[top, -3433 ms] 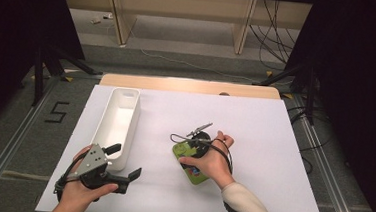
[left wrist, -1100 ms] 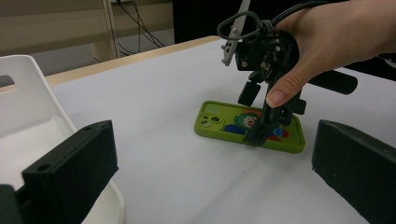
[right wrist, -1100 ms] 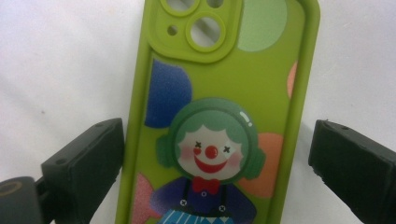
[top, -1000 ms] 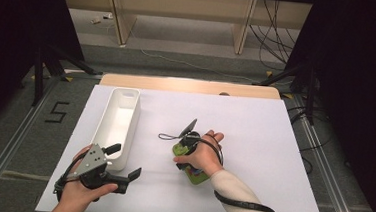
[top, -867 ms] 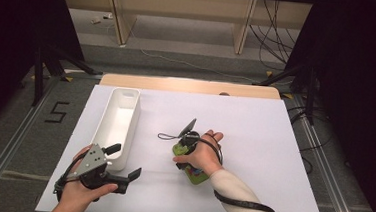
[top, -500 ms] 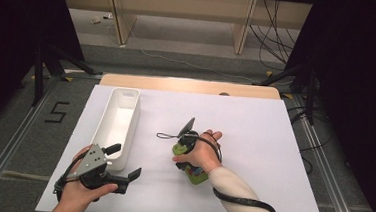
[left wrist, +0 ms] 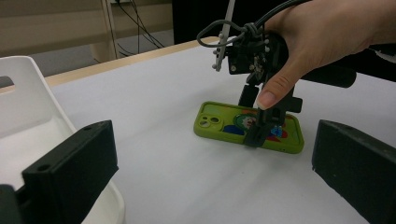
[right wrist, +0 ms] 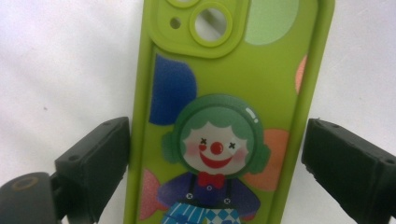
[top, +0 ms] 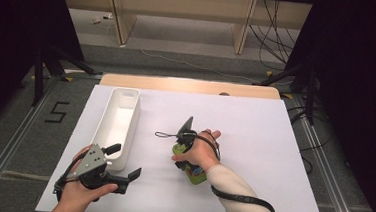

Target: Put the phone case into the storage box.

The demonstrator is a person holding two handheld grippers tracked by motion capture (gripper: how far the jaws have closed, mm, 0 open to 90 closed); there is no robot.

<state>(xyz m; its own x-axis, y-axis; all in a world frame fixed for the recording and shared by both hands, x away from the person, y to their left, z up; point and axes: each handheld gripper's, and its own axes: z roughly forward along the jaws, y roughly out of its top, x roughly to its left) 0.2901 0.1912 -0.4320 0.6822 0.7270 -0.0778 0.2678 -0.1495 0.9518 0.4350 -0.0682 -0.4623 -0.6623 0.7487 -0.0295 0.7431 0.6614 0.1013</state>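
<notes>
Right gripper view looks straight down on the green phone case (right wrist: 233, 112) lying flat near the table's (top: 274, 127) front edge, right gripper (right wrist: 219, 163) jaws spread on either side. Left gripper (top: 122, 164) rests open beside the white tray (top: 119, 124).

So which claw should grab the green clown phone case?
Right claw: its open jaws already straddle the green rubbery clown-print phone case. The left claw sits apart, by the white plastic tray.
</notes>
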